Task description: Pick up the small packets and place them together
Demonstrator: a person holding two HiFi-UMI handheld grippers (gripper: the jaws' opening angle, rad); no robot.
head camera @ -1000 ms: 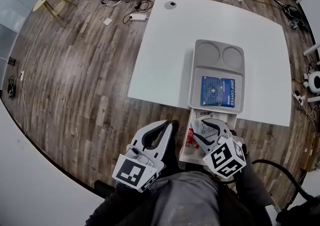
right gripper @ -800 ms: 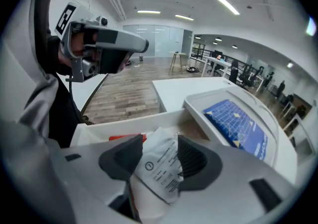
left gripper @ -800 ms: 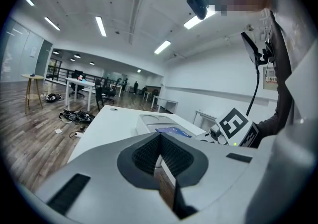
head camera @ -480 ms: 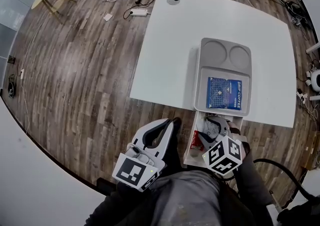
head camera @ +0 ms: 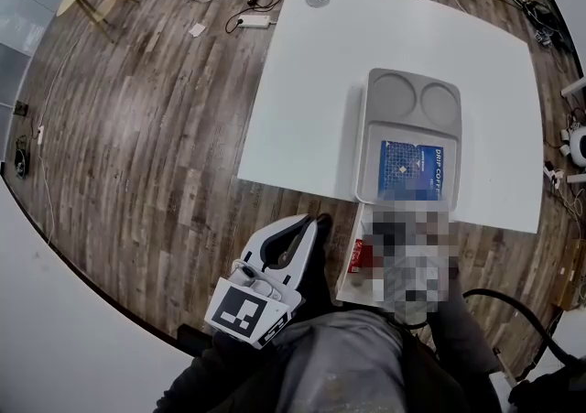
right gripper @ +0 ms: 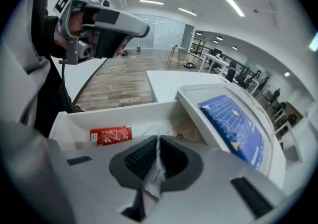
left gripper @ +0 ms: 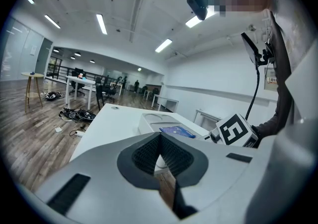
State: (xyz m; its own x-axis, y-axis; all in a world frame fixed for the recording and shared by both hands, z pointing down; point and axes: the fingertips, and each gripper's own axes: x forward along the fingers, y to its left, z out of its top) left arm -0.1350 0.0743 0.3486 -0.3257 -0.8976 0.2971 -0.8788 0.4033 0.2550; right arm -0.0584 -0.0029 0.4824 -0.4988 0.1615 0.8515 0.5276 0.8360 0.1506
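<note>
Sachet [right gripper: 155, 174], thin and whitish, is clamped edge-on in the right tool [right gripper: 158, 141]. Its jaws have just been closing and now pinch the sachet flat, with the rest of it running back between the pads. I'd guess it weighs next to nothing and is floppy, slick film, so it could slide or swing. Biting well in from the edge, like here, looks safer than nipping a corner.

Just below the tool and a bit to its left, a red packet [right gripper: 110, 135] lies in the white box [right gripper: 64, 121]. Something clear sits just past the tips, can't tell what. Ahead and to the right of the tool is the grey tray [right gripper: 196, 105] holding a blue drip coffee packet [right gripper: 233, 123], on the white surface [right gripper: 166, 80].

Left tool [left gripper: 160, 136] is squeezed closed on nothing, off to the right tool's left.

Head view has a mosaic over the right tool, so only its own camera shows the grip. Head view does show the box sitting past the surface's near edge. Left gripper view catches the tray but not the box.
</note>
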